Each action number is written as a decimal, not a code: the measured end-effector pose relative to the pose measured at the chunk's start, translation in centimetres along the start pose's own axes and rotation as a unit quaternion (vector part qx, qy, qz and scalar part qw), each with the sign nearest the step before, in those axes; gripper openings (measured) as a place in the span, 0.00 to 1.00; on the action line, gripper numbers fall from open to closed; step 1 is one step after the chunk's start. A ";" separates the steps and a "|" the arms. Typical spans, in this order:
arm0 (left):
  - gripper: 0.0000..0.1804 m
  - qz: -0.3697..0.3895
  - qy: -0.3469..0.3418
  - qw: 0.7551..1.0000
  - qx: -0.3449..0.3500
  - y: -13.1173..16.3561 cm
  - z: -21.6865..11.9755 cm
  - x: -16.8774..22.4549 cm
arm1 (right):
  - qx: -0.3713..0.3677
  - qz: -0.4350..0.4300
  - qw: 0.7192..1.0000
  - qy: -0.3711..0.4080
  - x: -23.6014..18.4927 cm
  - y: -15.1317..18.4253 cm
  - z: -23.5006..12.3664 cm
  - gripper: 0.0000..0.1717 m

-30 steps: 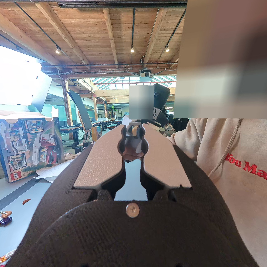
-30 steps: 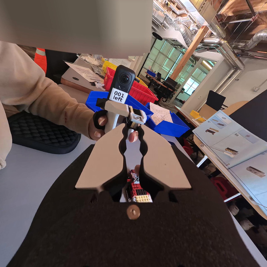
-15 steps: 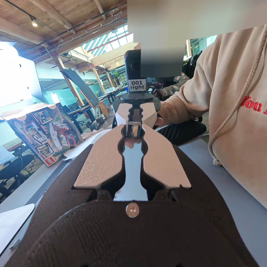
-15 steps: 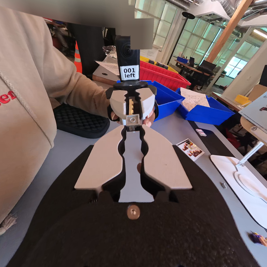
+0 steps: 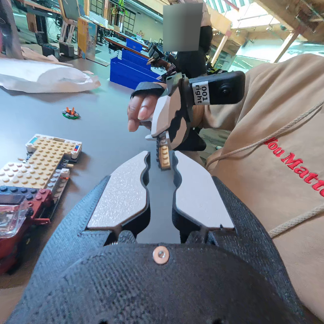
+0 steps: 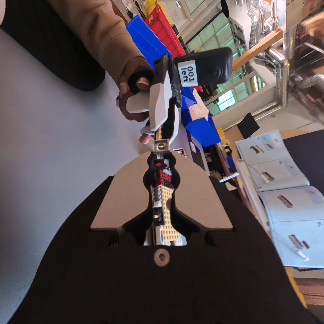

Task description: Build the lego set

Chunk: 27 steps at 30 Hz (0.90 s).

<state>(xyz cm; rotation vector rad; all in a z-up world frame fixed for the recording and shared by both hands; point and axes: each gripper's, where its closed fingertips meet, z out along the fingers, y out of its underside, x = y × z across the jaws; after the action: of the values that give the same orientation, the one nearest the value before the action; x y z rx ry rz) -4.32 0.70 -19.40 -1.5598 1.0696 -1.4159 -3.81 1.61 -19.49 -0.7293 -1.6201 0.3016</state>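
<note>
Brick assembly (image 5: 164, 154) between left gripper (image 5: 161, 157) fingertips, right gripper (image 5: 168, 140) at 12 o'clock; brick model (image 5: 35, 168) on table (image 5: 105, 122) at 9 o'clock.

Two grippers (image 5: 161, 154) (image 6: 161, 154), one brick strip (image 5: 164, 156)

The left tongs (image 5: 161, 157) stood parted over the grey desk (image 5: 105, 140), their pads clear of the tan-and-dark brick strip (image 5: 164, 157) that hung between the tips. That strip was pinched at its far end by the right tongs (image 5: 162, 138), gripped in a hand (image 5: 140, 108) with a beige sleeve (image 5: 263, 122) behind. To the left lay a tan-plated brick model (image 5: 40, 164); farther off, a small green-and-orange piece (image 5: 70, 114), white paper (image 5: 43, 77) and a blue bin (image 5: 129, 70).
</note>
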 end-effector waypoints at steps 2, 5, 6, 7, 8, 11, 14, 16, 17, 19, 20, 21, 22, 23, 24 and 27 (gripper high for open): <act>0.08 0.000 -0.010 1.000 -0.011 0.4 0.1 -0.4 | -0.006 -0.035 0.999 0.011 0.0 0.2 0.3 0.10; 0.07 0.014 -0.021 1.000 -0.015 0.4 -0.1 -0.5 | -0.006 -0.055 0.998 0.017 0.2 0.3 0.6 0.10; 0.07 0.018 -0.025 0.999 -0.015 0.2 -0.1 -0.6 | -0.007 -0.060 0.998 0.020 0.3 0.4 0.6 0.10; 0.07 0.024 -0.030 0.999 -0.015 0.2 -0.2 -0.7 | -0.009 -0.065 0.998 0.022 0.4 0.4 0.7 0.10; 0.07 0.032 -0.034 0.999 -0.016 0.2 -0.2 -0.7 | -0.011 -0.068 0.997 0.023 0.5 0.5 0.8 0.10; 0.07 0.062 -0.055 0.996 -0.015 0.2 -0.3 -1.2 | -0.020 -0.040 0.999 0.018 0.5 1.0 0.8 0.11; 0.07 0.084 -0.084 0.992 -0.052 1.4 -0.3 -2.2 | -0.034 0.035 0.999 -0.016 0.1 2.2 0.1 0.17; 0.07 0.095 -0.115 0.982 -0.113 3.4 0.0 -3.3 | -0.052 0.092 0.994 -0.035 -0.5 3.3 -0.5 0.17; 0.07 0.099 -0.130 0.976 -0.145 4.6 0.2 -3.9 | -0.059 0.113 0.991 -0.042 -0.8 3.8 -0.8 0.16; 0.07 0.109 -0.149 0.961 -0.205 6.7 0.5 -4.7 | -0.069 0.143 0.986 -0.051 -1.3 4.4 -1.2 0.16; 0.07 0.118 -0.162 0.954 -0.224 7.3 0.4 -5.1 | -0.071 0.152 0.985 -0.049 -1.4 4.6 -1.3 0.16; 0.07 0.128 -0.166 0.948 -0.241 7.8 0.4 -5.3 | -0.075 0.158 0.983 -0.048 -1.5 4.8 -1.3 0.15; 0.07 0.133 -0.174 0.942 -0.256 8.2 0.3 -5.6 | -0.078 0.163 0.982 -0.048 -1.6 5.0 -1.3 0.15; 0.07 0.136 -0.178 0.937 -0.268 8.6 0.2 -5.7 | -0.077 0.168 0.982 -0.046 -1.5 5.0 -1.3 0.14; 0.07 0.139 -0.178 0.935 -0.274 8.7 0.2 -5.7 | -0.076 0.176 0.980 -0.045 -1.4 5.1 -1.2 0.14; 0.07 0.153 -0.192 0.927 -0.284 8.8 -0.2 -6.1 | -0.064 0.224 0.972 -0.018 0.2 5.4 -0.9 0.13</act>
<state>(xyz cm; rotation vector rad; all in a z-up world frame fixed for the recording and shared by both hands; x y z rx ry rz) -5.48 3.17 -29.73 -1.8619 1.4713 -0.5709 -1.45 5.64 -22.29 -1.1964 -1.5051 0.5398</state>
